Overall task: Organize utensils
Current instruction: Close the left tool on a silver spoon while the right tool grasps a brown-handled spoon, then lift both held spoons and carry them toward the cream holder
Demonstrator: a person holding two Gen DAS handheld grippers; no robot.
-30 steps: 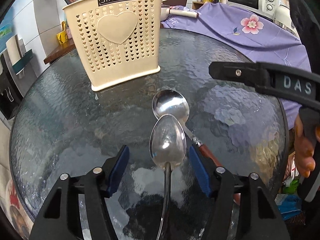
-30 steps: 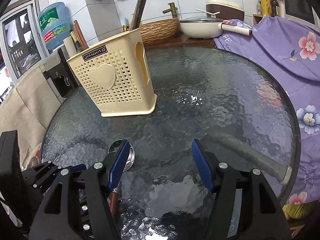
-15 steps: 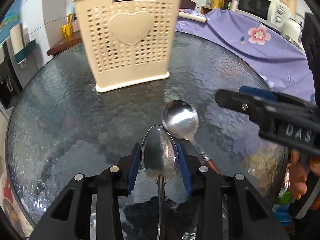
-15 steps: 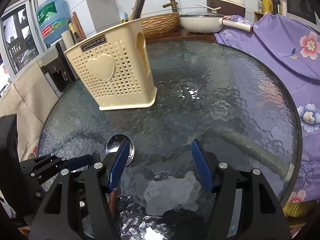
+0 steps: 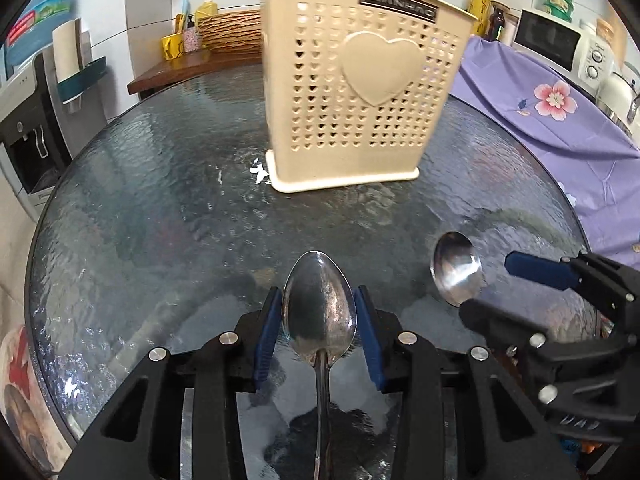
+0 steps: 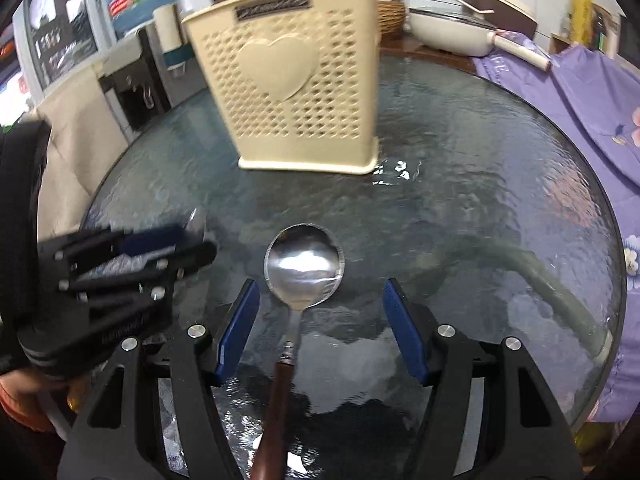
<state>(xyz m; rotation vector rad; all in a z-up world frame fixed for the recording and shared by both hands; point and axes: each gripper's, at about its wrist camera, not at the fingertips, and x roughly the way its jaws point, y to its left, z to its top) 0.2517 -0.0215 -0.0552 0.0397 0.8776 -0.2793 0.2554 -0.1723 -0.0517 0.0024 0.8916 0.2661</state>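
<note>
Kitchen corner, tiled wall, a purple flowered cloth (image 5: 560, 128) behind. Work surface is a round table (image 5: 160, 220) of dark, rippled glass, glossy, with much glare.

Landmark: the cream plastic utensil holder (image 5: 360, 92), upright on the far half of the table, walls pierced with small hearts, one large raised heart on its face. Sticks or handles already rise from its top; which ones, cannot tell.

Left gripper (image 5: 318, 320): jaws have just been closing and now stand narrow, blue pads tight against both edges of the bowl of an all-metal spoon (image 5: 319, 304). Bowl points toward the holder, thin stem runs back under the gripper. Whether it has left the glass, cannot tell. It sits on the near side of the holder, well apart from it.

Right gripper (image 6: 322, 320): jaws wide, pads clear of everything. Between them lies the wooden-handled spoon (image 6: 304, 264), flat on the glass, round polished bowl toward the holder, neck and brown handle running straight back along the gripper's line. Near side of the holder too, just right of the metal spoon.

Judgement: the right gripper is nearer this spoon and already aligned with its long axis; closing at the neck looks right, though the handle is slim and the metal slippery.
</note>
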